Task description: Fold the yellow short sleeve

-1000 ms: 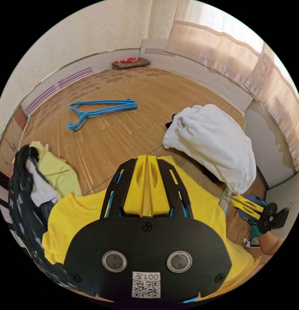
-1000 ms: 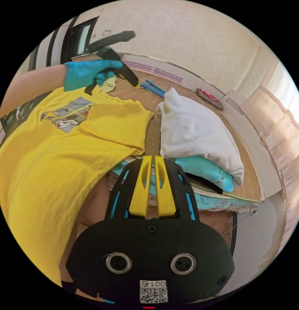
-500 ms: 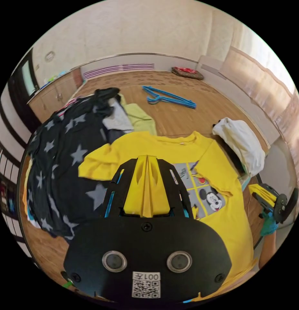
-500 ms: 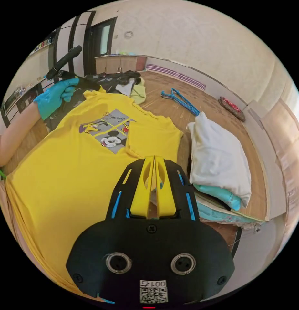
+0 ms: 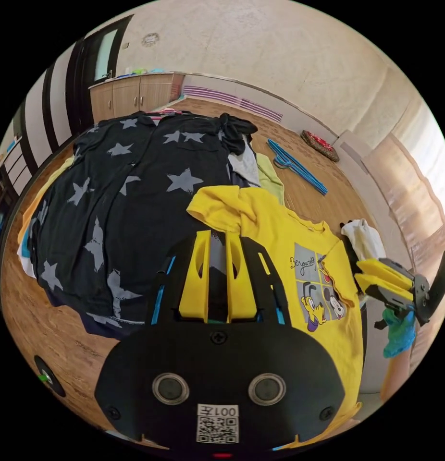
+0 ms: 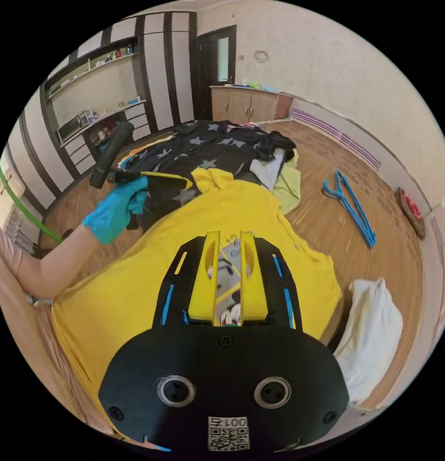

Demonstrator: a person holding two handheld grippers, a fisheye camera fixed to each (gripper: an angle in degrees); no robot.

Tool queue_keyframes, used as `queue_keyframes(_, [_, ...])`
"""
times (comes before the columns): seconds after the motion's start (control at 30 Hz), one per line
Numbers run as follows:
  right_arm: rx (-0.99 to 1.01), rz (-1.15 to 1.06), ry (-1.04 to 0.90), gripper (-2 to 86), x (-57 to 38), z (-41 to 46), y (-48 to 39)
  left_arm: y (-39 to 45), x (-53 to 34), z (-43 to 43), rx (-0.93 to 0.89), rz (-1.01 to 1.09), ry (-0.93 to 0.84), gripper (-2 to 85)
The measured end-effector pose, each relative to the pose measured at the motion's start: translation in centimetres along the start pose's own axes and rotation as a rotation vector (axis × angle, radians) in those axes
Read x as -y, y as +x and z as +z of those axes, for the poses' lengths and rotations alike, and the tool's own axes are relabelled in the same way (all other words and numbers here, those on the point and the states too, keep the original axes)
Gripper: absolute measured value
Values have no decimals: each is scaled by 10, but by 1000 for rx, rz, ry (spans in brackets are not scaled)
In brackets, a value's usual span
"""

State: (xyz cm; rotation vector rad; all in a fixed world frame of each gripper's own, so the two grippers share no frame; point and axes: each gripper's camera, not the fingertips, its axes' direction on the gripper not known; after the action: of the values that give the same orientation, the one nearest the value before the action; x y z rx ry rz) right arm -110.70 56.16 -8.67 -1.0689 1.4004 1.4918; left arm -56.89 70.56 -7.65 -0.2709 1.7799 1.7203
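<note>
Fingers (image 5: 198, 273) both grippers parted, empty | yellow shirt (image 6: 136, 288) print partly hidden

Bright daylight, sharp focus, fisheye-warped edges

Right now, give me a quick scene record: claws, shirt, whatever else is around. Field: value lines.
left claw: jaws apart, nothing between them, over the edge of the dark pile
right claw: jaws apart, empty, above the shirt's print
yellow short-sleeve cartoon-print T-shirt: spread print side up, one sleeve bunched on the dark pile
dark star-print garment: heaped beside the shirt
blue plastic hangers: on the wooden floor
crumpled white cloth: beside the shirt
</note>
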Motion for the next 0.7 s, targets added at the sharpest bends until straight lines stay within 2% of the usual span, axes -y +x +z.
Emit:
queue_keyframes(0.13, [87,-35,-31,39,72,48,2,-29,-3,17,-20,-22,-32,24])
queue_keyframes(0.2, [45,-77,-78,45,100,74,2,-43,-4,22,-37,-39,-37,23])
queue_keyframes(0.33, [101,-71,-106,67,154,117,8,-70,-4,27,-141,-66,-7,10])
queue_keyframes(0.43, [141,-78,-111,78,183,136,5,-80,-1,29,-128,-56,1,-7])
queue_keyframes(0.57, [26,-124,-185,69,207,163,-6,-94,2,29,-141,-40,3,-11])
queue_keyframes(0.7, [-74,-174,-147,31,217,162,-16,-100,4,16,-141,3,51,-12])
